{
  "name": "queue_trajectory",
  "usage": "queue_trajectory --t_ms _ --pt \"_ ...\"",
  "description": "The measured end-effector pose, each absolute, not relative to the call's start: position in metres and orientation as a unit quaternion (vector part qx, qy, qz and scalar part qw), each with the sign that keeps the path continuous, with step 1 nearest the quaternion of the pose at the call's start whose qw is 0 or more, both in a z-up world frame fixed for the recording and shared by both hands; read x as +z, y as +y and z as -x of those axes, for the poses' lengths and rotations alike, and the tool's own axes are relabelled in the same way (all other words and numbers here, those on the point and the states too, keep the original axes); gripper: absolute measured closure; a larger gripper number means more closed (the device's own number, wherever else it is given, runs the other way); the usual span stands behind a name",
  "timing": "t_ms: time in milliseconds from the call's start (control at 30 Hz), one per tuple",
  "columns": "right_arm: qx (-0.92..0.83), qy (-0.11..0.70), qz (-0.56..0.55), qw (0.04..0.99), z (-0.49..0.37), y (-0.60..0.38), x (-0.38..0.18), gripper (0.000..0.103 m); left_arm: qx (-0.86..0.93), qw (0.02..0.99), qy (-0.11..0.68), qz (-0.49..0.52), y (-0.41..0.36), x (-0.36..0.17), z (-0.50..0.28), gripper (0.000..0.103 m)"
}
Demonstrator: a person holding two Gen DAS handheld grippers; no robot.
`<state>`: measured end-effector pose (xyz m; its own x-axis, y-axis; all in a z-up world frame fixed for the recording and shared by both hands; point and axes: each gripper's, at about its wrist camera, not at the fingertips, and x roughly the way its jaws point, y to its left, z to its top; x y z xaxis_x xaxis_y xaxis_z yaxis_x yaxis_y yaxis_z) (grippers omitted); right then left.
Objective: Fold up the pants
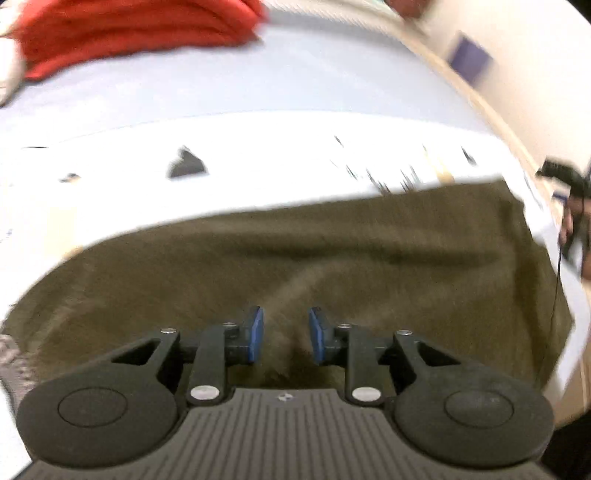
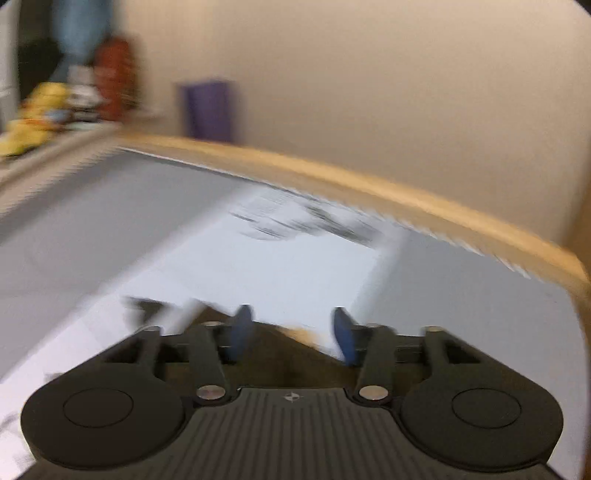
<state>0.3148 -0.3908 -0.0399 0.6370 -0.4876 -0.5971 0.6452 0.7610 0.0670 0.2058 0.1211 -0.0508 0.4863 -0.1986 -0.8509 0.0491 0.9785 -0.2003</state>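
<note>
I've got the left tool [image 1: 286, 334] over the olive pants [image 1: 295, 251], pads apart w/ a narrow gap, gripping nothing. Pants lie flat on the desk [image 1: 258, 92], red cloth [image 1: 129, 33] at the far end. Right tool [image 2: 291, 332] spread wider, empty, pants' corner [image 2: 273, 354] just under it. Both views blurred.

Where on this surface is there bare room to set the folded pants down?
Bare room: the grey band between the red cloth and the white sheet, and the sheet beyond the olive pants. Crowded: the near side, where the pants spread, and the far-left corner with the red cloth.
</note>
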Motion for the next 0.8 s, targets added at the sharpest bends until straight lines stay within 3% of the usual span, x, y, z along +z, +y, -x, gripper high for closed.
queue_trajectory --t_ms 167,300,400,467,533,567,633,800 --pt "-0.070 0.362 -0.286 0.885 -0.362 -0.329 -0.068 0.038 0.015 0.871 0.476 0.126 0.164 -0.037 -0.212 0.071" --pt "-0.103 0.427 -0.352 0.827 -0.383 -0.305 -0.116 0.038 0.047 0.869 0.474 0.136 0.180 -0.038 -0.214 0.071" --pt "-0.146 0.432 -0.358 0.814 -0.394 -0.304 -0.134 0.041 0.057 0.868 0.474 0.135 0.191 -0.039 -0.214 0.071" --pt "-0.174 0.432 -0.305 0.831 -0.404 -0.290 -0.133 0.061 0.063 0.869 0.473 0.132 0.198 -0.040 -0.207 0.071" --pt "-0.209 0.435 -0.239 0.842 -0.415 -0.282 -0.133 0.089 0.072 0.868 0.473 0.128 0.207 -0.042 -0.205 0.071" --pt "-0.207 0.429 -0.223 0.851 -0.418 -0.278 -0.134 0.095 0.080 0.868 0.472 0.128 0.212 -0.042 -0.203 0.071" --pt "-0.200 0.414 -0.190 0.868 -0.422 -0.274 -0.135 0.099 0.093 0.867 0.471 0.132 0.224 -0.043 -0.200 0.071" --pt "-0.184 0.331 -0.282 0.881 -0.423 -0.312 -0.137 0.098 0.104 0.865 0.472 0.134 0.239 -0.045 -0.195 0.071"
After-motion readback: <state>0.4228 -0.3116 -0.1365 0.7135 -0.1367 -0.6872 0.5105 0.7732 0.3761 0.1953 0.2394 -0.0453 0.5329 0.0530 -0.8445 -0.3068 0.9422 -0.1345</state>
